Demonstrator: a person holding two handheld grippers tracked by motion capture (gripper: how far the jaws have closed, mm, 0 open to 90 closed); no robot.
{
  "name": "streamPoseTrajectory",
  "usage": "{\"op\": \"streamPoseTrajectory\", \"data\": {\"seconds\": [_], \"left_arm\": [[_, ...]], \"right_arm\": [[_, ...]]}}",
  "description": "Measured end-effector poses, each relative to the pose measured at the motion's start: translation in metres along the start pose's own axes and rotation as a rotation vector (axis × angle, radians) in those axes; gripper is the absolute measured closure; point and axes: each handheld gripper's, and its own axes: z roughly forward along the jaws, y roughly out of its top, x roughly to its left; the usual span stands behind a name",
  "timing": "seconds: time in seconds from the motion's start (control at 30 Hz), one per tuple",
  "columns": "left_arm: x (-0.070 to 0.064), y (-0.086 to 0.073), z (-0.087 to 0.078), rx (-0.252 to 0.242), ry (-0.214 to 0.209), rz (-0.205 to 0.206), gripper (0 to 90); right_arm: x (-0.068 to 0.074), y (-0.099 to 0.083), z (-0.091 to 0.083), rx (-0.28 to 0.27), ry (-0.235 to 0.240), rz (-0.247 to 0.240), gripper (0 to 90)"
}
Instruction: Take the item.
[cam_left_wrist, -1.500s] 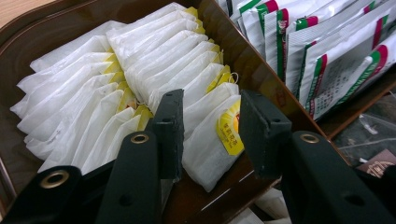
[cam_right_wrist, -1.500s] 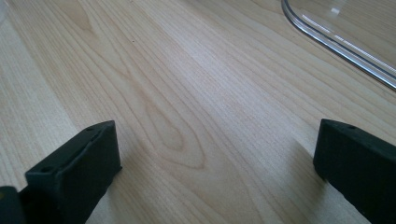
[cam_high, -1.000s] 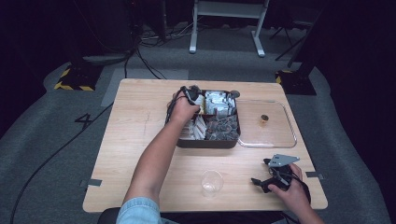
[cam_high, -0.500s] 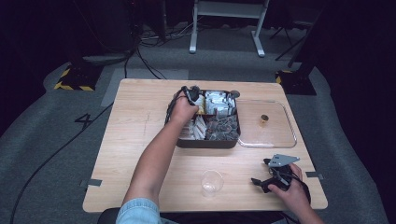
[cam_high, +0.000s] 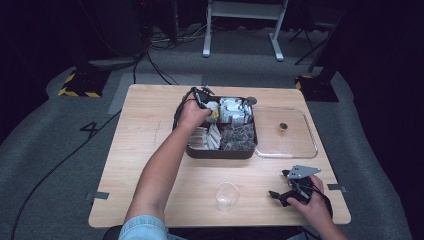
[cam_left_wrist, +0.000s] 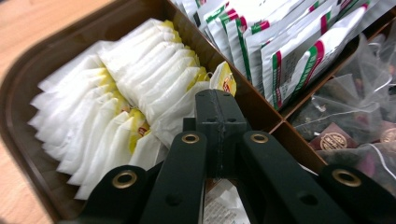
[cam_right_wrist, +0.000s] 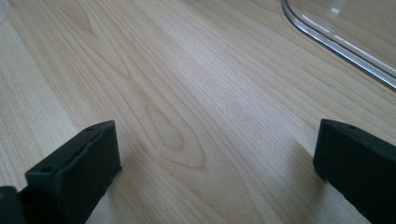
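Observation:
A dark brown compartment tray (cam_high: 220, 154) sits mid-table, filled with tea bags. My left gripper (cam_high: 210, 107) reaches into its far-left compartment. In the left gripper view the jaws (cam_left_wrist: 217, 100) are shut, pinching a white tea bag (cam_left_wrist: 180, 116) with a yellow tag at the end of a row of like bags (cam_left_wrist: 116, 93). My right gripper (cam_high: 287, 192) rests on the table near the front right edge. In the right gripper view it (cam_right_wrist: 215, 158) stands open over bare wood, with nothing between the jaws.
White sachets with green and red stripes (cam_left_wrist: 280, 42) and clear pyramid bags (cam_left_wrist: 355, 121) fill neighbouring compartments. A clear lid (cam_high: 300, 145) with a gold knob (cam_high: 283, 128) lies right of the tray. A clear plastic cup (cam_high: 227, 196) stands near the front edge.

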Motion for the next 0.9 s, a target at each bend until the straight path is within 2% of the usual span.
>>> {"op": "streamPoseTrajectory", "data": {"seconds": [0.2, 0.47, 0.6, 0.9], "left_arm": [[0.004, 0.003, -0.017, -0.030, -0.004, 0.022, 90.0], [0.005, 0.005, -0.045, -0.089, -0.031, 0.048, 90.0], [0.000, 0.003, -0.063, -0.119, -0.063, 0.070, 90.0], [-0.018, -0.003, -0.100, -0.159, -0.103, 0.135, 90.0]], "right_arm": [[0.000, 0.000, 0.000, 0.001, -0.001, 0.000, 0.6], [0.000, 0.000, 0.000, 0.000, 0.000, 0.000, 0.6], [0.000, 0.000, 0.000, 0.001, 0.001, 0.002, 0.6], [-0.001, -0.001, -0.001, 0.001, 0.009, -0.010, 0.6]]}}
